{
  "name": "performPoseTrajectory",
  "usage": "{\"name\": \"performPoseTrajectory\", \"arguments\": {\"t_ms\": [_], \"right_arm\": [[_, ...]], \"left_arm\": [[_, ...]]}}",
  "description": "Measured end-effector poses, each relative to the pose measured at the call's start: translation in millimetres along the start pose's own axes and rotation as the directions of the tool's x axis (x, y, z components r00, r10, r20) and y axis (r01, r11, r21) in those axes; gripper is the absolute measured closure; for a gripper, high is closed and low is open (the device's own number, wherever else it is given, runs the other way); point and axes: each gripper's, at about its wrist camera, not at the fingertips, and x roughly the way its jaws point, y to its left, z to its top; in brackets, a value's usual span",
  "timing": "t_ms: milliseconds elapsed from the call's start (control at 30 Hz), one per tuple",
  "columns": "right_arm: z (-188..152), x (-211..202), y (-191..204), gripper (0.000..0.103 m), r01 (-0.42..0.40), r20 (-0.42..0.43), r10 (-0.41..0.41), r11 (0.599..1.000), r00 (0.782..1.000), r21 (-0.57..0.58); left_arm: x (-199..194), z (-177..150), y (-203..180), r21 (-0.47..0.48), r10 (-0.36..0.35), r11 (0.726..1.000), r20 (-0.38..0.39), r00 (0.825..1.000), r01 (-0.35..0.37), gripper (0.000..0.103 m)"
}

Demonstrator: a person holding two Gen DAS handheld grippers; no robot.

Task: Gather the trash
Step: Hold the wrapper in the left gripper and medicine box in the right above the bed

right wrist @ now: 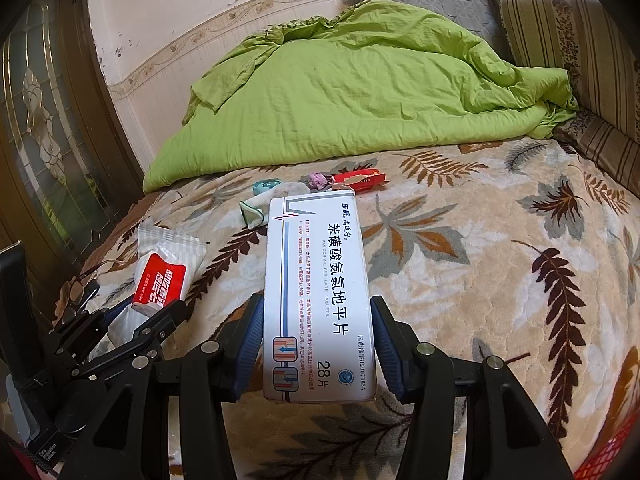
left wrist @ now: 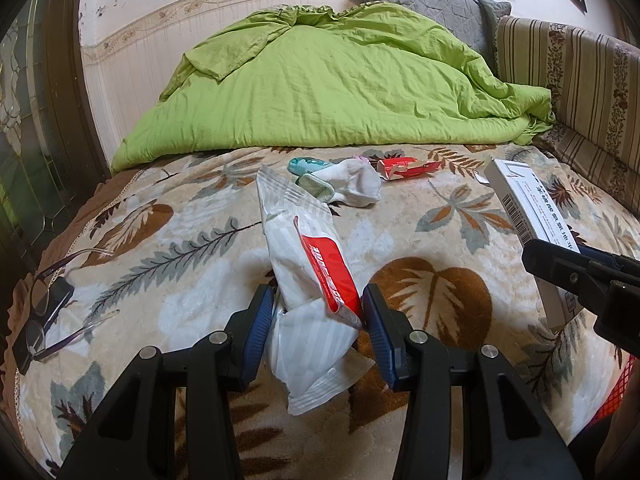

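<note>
Both grippers low over leaf-patterned plush bed cover (left wrist: 420, 208), pointing toward crumpled lime-green quilt (left wrist: 328, 80). Right gripper (right wrist: 318, 340) clamps white rectangular cardboard tablet box (right wrist: 318, 280), held above cover. Left gripper (left wrist: 318, 320) grasps white crinkled plastic wrapper with red label (left wrist: 308, 256). Farther off: white sock (left wrist: 356, 182), torn red wrapper (left wrist: 404, 168).
</note>
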Motion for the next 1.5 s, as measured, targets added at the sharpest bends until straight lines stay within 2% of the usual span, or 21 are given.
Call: {"name": "performPoseTrajectory", "arguments": {"t_ms": [1500], "right_arm": [[2.5, -2.9, -4.9, 0.047, 0.0, 0.003, 0.0, 1.0, 1.0, 0.014]], "left_arm": [[0.2, 0.6, -1.9, 0.005, 0.0, 1.0, -0.002, 1.0, 0.0, 0.058]]}}
